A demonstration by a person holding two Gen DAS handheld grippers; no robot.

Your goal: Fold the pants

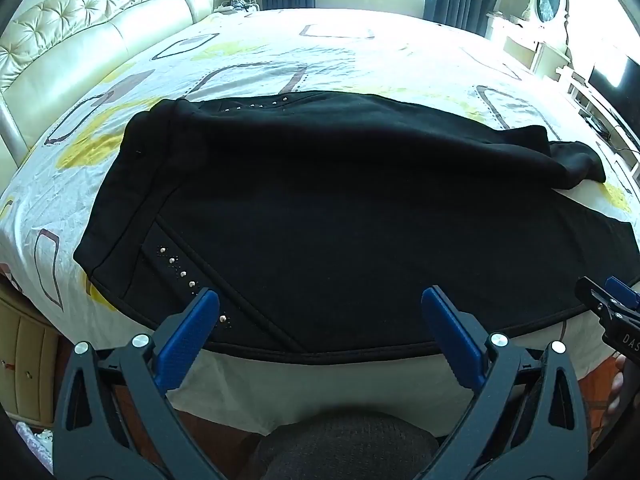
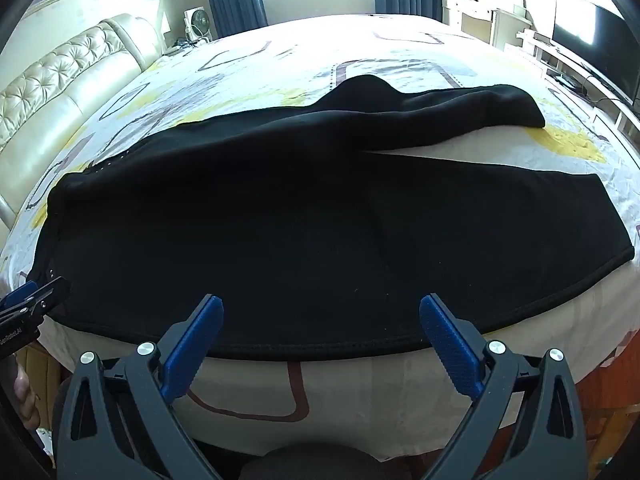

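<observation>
Nearest the lens, low in the left wrist view, the left gripper (image 1: 320, 316) stood spread wide with nothing between its blue pads (image 1: 188, 336), hanging just over the near hem of the pants (image 1: 320, 216). The right gripper (image 2: 320, 320) was the same in its own view, released and empty, its blue pads (image 2: 448, 344) poised above the piped edge of the cloth. Each tool also peeped into the other's picture at the side edge.

Beyond them the black pants lay sideways across the bed (image 1: 248, 52), filling the middle of both frames. The waist end with its rows of small studs (image 1: 182, 272) sat at the left of the picture; the two legs ran off to the right, parted by a wedge of bare sheet. The far leg (image 2: 460, 108) was rumpled and humped at its end, not flat.

From where I stood, the risks seemed plain. The cloth was thick and doubled, so a pinch at the hem might have caught only the top layer and left the under layer behind, spoiling the fold. The pads might equally have snagged the patterned sheet beneath. That crumpled far leg would likely have carried its wrinkles into any fold. The near hem also lay close to the mattress edge, so a careless tug could have dragged the pants off.
</observation>
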